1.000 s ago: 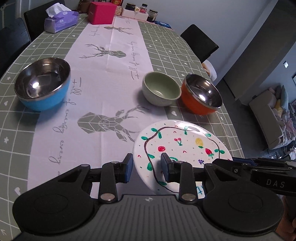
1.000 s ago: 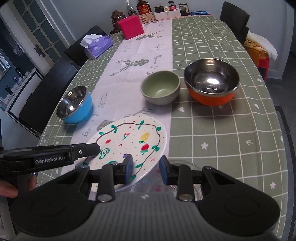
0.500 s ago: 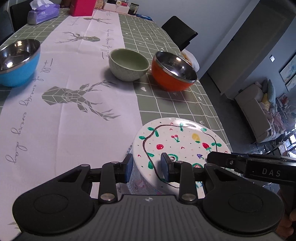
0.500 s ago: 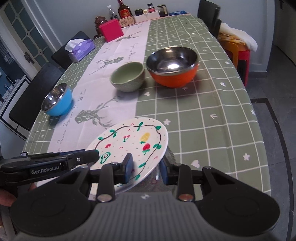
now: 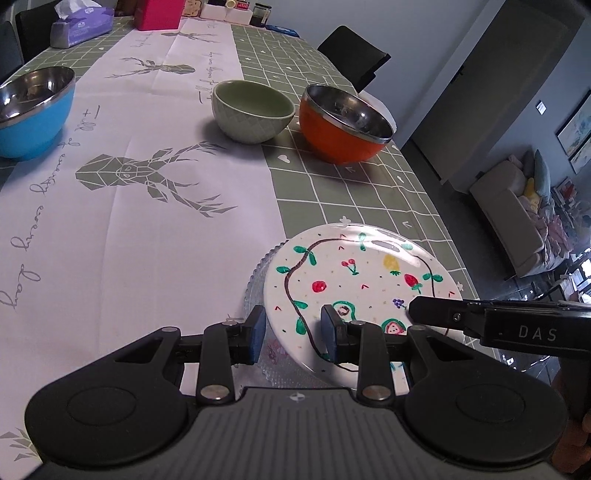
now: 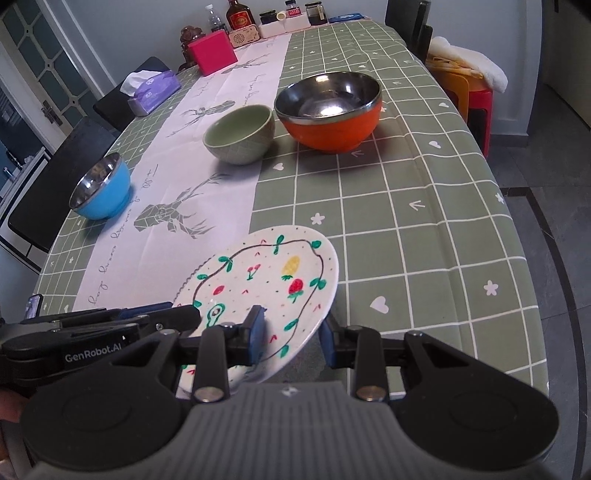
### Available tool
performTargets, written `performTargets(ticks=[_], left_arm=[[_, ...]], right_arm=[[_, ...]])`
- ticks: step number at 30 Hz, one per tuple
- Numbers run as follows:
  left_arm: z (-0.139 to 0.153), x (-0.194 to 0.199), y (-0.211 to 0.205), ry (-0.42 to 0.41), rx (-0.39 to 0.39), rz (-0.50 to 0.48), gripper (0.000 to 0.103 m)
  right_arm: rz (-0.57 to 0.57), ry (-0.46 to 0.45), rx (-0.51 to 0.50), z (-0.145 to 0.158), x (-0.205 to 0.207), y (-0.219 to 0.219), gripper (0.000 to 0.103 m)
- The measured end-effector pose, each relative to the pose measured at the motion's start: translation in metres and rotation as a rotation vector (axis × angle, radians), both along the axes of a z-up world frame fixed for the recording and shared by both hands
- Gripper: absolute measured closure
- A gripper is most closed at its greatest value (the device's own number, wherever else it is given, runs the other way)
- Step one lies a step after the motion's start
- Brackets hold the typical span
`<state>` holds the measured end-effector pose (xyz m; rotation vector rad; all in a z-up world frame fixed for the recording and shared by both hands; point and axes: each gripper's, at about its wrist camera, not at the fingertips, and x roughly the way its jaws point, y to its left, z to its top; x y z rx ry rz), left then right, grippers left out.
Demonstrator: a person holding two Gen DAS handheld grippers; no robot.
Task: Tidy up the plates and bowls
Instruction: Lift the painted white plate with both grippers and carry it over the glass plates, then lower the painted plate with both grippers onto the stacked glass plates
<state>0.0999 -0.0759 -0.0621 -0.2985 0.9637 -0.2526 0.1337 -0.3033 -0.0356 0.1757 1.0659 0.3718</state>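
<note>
A white plate painted with fruit (image 5: 369, 273) (image 6: 266, 273) hangs tilted just above a clear glass plate with a beaded edge (image 5: 255, 284) (image 6: 184, 284) at the table's near end. My left gripper (image 5: 293, 328) is shut on the fruit plate's near rim. On the opposite rim my right gripper (image 6: 291, 332) is shut too. Each gripper shows in the other's view as a black arm beside the plate. Farther up the table stand a green ceramic bowl (image 5: 253, 110) (image 6: 240, 134), an orange steel-lined bowl (image 5: 343, 125) (image 6: 328, 110) and a blue steel-lined bowl (image 5: 33, 110) (image 6: 101, 188).
A tissue box (image 6: 151, 90), a pink box (image 6: 214, 55) and jars and bottles (image 6: 288, 18) stand at the table's far end. Black chairs (image 5: 354, 59) line both sides, and a red stool (image 6: 476, 107) stands off the right side. The tablecloth's right edge (image 6: 517, 236) is close to the plates.
Both grippers have carried the fruit plate back toward the table's near end and lower. The bowls now lie farther away, and the glass plate's edge shows beneath it.
</note>
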Motion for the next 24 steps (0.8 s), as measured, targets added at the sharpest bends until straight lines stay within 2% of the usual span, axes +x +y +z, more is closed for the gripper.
performTargets(ticks=[15,20,22,24], left_arm=[[-0.007,0.001,0.003,0.008,-0.057,-0.013,0.067],[-0.011,0.004,0.007,0.013,-0.116,-0.024,0.067],[-0.01,0.004,0.008,0.005,-0.116,-0.018,0.067],[-0.009,0.004,0.012,-0.002,-0.121,-0.008,0.067]], right_arm=[[-0.012,0.025,-0.037,-0.007,0.001,0.0,0.068],[0.004,0.006,-0.082,-0.008,-0.001,0.006,0.065],[0.022,0.004,-0.092,-0.009,-0.002,0.009,0.06],[0.035,0.017,-0.093,-0.011,-0.001,0.011,0.06]])
